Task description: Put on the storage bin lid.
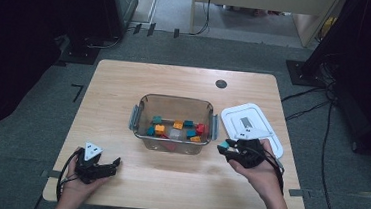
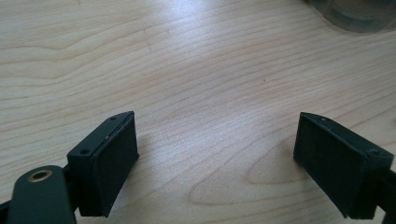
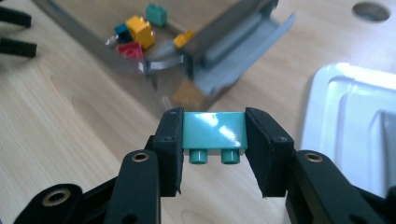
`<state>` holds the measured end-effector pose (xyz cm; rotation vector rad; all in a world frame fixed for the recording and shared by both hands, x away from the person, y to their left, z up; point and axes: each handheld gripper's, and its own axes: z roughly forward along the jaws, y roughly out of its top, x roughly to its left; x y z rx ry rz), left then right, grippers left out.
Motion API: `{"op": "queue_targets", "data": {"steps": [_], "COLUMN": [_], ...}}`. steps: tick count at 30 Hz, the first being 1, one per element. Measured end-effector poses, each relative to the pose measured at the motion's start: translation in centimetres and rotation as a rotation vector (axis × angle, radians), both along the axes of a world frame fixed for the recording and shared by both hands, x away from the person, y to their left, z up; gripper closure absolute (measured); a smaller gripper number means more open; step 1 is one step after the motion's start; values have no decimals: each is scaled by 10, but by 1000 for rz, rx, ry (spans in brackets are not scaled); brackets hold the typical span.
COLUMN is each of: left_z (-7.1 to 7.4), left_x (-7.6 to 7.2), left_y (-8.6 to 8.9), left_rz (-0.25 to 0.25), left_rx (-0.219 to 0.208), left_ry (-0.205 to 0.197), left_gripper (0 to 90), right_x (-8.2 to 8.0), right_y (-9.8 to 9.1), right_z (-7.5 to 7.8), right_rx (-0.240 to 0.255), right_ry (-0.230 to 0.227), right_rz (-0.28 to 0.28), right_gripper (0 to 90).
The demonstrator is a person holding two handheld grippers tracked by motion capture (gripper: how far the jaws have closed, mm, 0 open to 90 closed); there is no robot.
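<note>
Wooden table point(image 1: 125, 84): right tongs point(image 3: 214, 140) clamp an unmarked teal brick point(image 3: 214, 131); left tongs point(image 2: 215, 154) gape.

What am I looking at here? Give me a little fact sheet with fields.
Setting: wooden table
Right gripper: jaws shut on a teal brick, studs pointing toward the camera, held above the table beside the container
Left gripper: jaws open, nothing between them, low over bare wood
Container: clear plastic tub with grey side latches, holding teal, orange, yellow and red bricks
Lid: white, lying on the table to the right of the tub
</note>
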<state>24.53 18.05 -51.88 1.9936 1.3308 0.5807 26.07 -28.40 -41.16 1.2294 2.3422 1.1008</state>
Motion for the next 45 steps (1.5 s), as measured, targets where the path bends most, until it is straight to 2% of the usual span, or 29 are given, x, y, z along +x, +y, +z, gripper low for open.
{"op": "queue_targets", "data": {"steps": [9,18,28,34,38,45], "left_z": [0,0,0,0,0,0], "left_x": [0,0,0,0,0,0], "left_y": [0,0,0,0,0,0], "left_rz": [0,0,0,0,0,0], "left_rx": [-1,0,-1,-1,-1,-1], "left_ry": [0,0,-1,-1,0,-1], "left_gripper": [135,135,135,135,135,135], "right_x": [15,31,48,56,58,50], "right_y": [9,34,63,73,74,60], "right_z": [38,56,56,54,54,54], "right_rx": [1,6,12,15,24,27], "right_ry": [-50,-70,-57,-56,-54,-58], "right_rz": [8,44,83,87,74,46], "right_gripper": [600,600,600,591,488,394]}}
